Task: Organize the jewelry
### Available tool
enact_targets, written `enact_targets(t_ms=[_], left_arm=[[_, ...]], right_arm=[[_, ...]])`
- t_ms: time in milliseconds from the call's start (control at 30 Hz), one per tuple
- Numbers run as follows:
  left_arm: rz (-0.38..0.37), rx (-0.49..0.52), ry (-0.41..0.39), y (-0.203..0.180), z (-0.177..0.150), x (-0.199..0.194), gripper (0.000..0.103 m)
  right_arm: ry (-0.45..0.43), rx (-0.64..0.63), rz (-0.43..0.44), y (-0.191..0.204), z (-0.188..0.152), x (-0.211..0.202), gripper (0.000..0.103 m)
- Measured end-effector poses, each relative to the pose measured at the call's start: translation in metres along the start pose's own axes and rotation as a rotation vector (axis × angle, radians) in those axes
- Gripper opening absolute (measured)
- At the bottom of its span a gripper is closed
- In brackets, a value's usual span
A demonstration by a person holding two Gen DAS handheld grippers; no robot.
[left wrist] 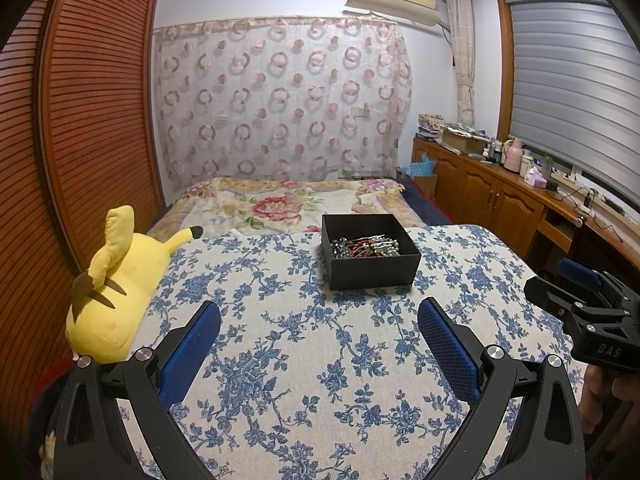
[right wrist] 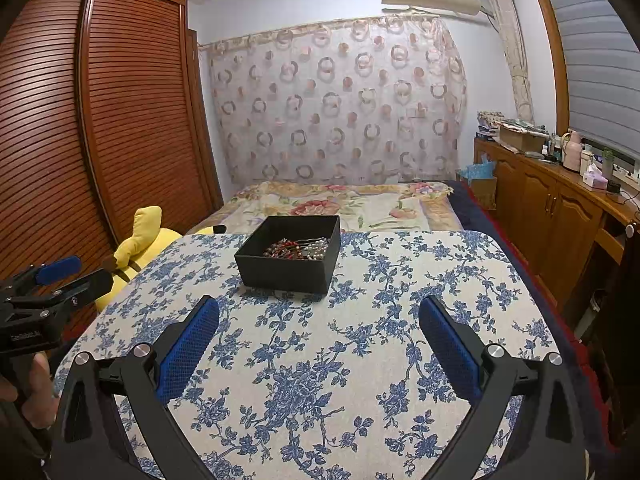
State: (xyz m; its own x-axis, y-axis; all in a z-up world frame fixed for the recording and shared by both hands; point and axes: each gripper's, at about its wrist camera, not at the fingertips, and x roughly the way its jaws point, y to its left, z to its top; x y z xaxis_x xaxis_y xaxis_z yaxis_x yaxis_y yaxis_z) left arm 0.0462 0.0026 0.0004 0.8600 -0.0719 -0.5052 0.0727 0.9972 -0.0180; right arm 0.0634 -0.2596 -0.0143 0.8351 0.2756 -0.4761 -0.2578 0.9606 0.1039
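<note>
A black open box [left wrist: 374, 270] stands at the far side of a table covered in a blue-flowered cloth [left wrist: 288, 360]. It holds a tangle of beaded jewelry [left wrist: 366, 246], silver and red. The box [right wrist: 288, 270] and the jewelry [right wrist: 298, 249] also show in the right wrist view. My left gripper [left wrist: 320, 312] is open and empty, hovering over the near part of the table, well short of the box. My right gripper [right wrist: 320, 312] is open and empty too, at a similar distance. The right gripper shows at the right edge of the left wrist view [left wrist: 568, 292]; the left gripper shows at the left edge of the right wrist view [right wrist: 76, 272].
A yellow plush toy [left wrist: 116, 292] lies off the table's left edge. A bed with a floral cover [left wrist: 280, 204] lies beyond the table. A slatted wooden wardrobe [left wrist: 80, 120] stands on the left. A wooden cabinet with clutter [left wrist: 500, 184] runs along the right.
</note>
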Motion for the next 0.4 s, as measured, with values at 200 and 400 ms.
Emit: enact_targets(t_ms=[200,400], left_arm=[[0.003,-0.001,-0.006,0.0016,0.0018,-0.0014,0.095],[0.007,-0.001,-0.009,0.0029,0.0027,-0.0025,0.095]], right_arm=[[-0.001,0.001,0.000,0.0002,-0.0006,0.0005,0.101],[0.000,0.001,0.000,-0.0006,-0.0003,0.0000,0.101]])
